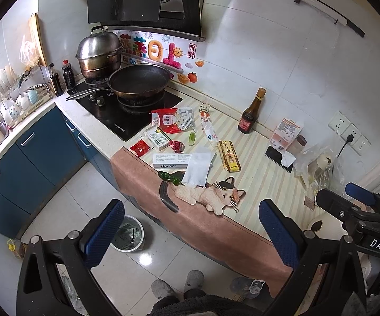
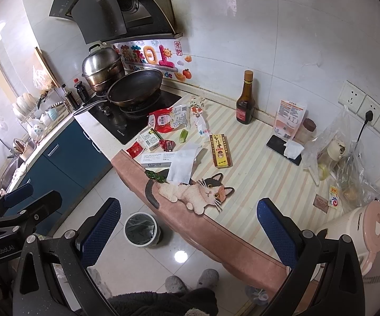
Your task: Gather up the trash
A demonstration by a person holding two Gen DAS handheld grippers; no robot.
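Note:
Trash lies scattered on the striped cat mat (image 1: pixel 258 181) (image 2: pixel 256 176): a red snack bag (image 1: pixel 166 119) (image 2: pixel 162 119), a white "Doctor" box (image 1: pixel 171 161) (image 2: pixel 158 159), a white paper sheet (image 1: pixel 199 169) (image 2: pixel 183 164), a yellow box (image 1: pixel 229 156) (image 2: pixel 219 151), a small red sachet (image 1: pixel 140 148) (image 2: pixel 134 148) and a green wrapper (image 1: pixel 170 177) (image 2: pixel 156 176). A white bin (image 1: pixel 128 234) (image 2: pixel 142 229) with a dark liner stands on the floor below the counter. My left gripper (image 1: pixel 190 234) and right gripper (image 2: pixel 187 233) both hover open and empty, back from the counter edge.
A hob with a black pan (image 1: pixel 140 80) (image 2: pixel 135 85) and a steel pot (image 1: pixel 99 54) sits at the back left. A brown bottle (image 1: pixel 250 112) (image 2: pixel 245 98), a phone (image 1: pixel 278 158) (image 2: pixel 282 148), plastic bags (image 2: pixel 335 152) and a pink kettle (image 2: pixel 353 234) occupy the right. The person's slippers (image 2: pixel 190 281) are on the floor.

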